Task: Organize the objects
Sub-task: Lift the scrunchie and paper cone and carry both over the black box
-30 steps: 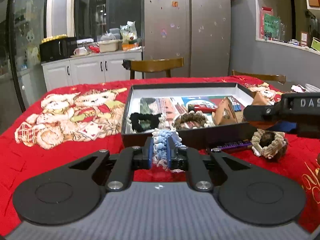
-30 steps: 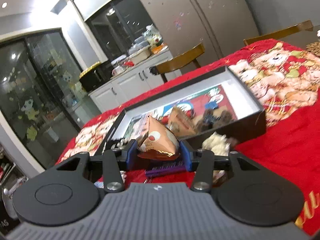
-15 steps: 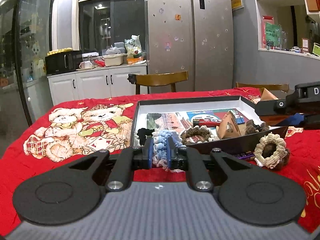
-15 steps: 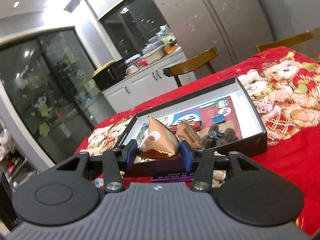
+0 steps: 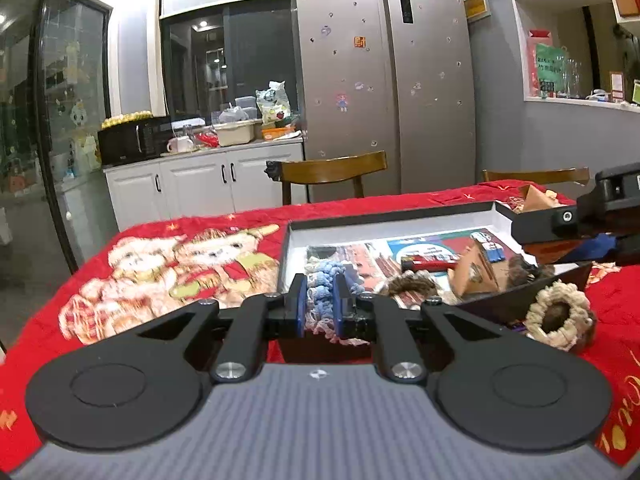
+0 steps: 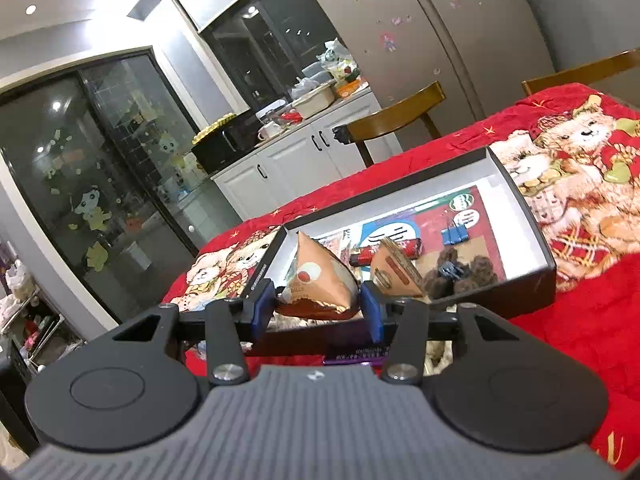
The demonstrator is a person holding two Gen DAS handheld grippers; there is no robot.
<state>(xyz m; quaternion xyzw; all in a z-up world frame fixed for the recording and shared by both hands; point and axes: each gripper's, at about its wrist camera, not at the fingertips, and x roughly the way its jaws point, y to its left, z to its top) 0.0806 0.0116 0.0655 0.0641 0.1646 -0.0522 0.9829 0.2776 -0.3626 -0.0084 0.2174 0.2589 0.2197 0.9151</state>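
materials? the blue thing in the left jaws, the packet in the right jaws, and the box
Blue scrunchie: soft knitted or crocheted yarn, matte; visible loops and it bunches between the left gripper jaws.
Triangular snack packet: looks like metallised plastic film, glossy; sharp creases and bright glints, held by the right gripper.
Box: likely rigid cardboard, matte black outside, white inside; thin straight walls, crisp corners.

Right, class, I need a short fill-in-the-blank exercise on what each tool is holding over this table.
1. The left tool is shut on a ____ crocheted scrunchie.
2. The right tool grips a snack packet shaped like a ____.
3. The tablecloth is ____.

Missing words: blue; pyramid; red
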